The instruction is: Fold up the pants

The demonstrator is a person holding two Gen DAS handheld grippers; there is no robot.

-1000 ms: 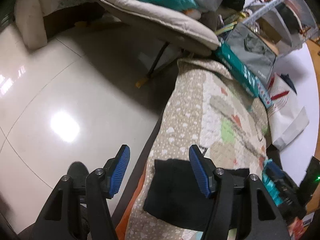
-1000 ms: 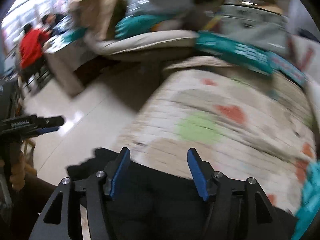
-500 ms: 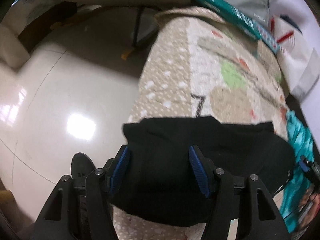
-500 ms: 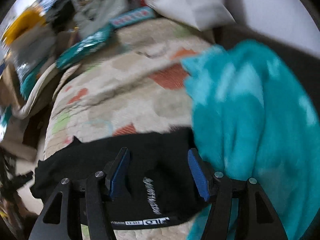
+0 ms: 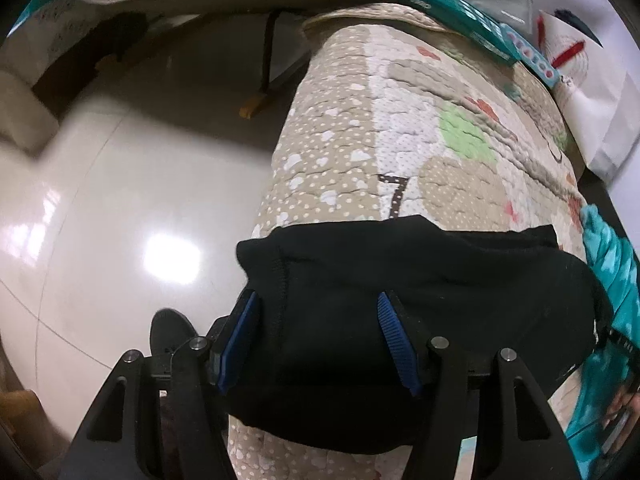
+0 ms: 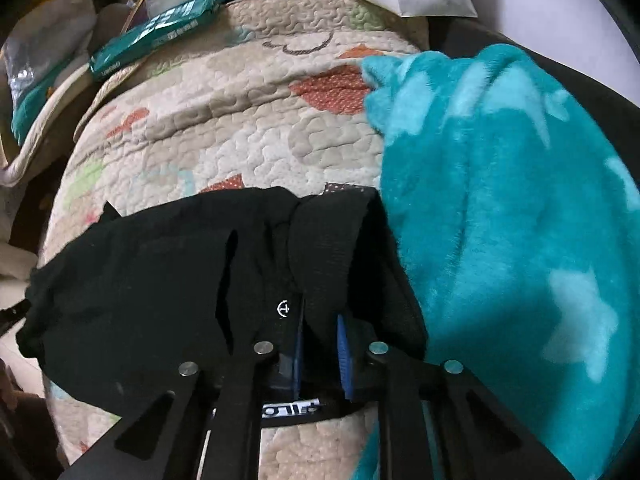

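**Both tongs at the pants, fold not finished**

The black pants [image 5: 400,280] lie in a bundle across the near end of a quilted mat [image 5: 420,128]. The right tongs [image 6: 320,344] are closing, with a ridge of waistband cloth between the pads. The left tongs [image 5: 316,340] stand half open astride the other end, gripping nothing. Smoothing and further folds look to remain. The mat beyond is bare; a teal blanket [image 6: 500,200] crowds the right, and the floor [image 5: 120,200] drops off left.
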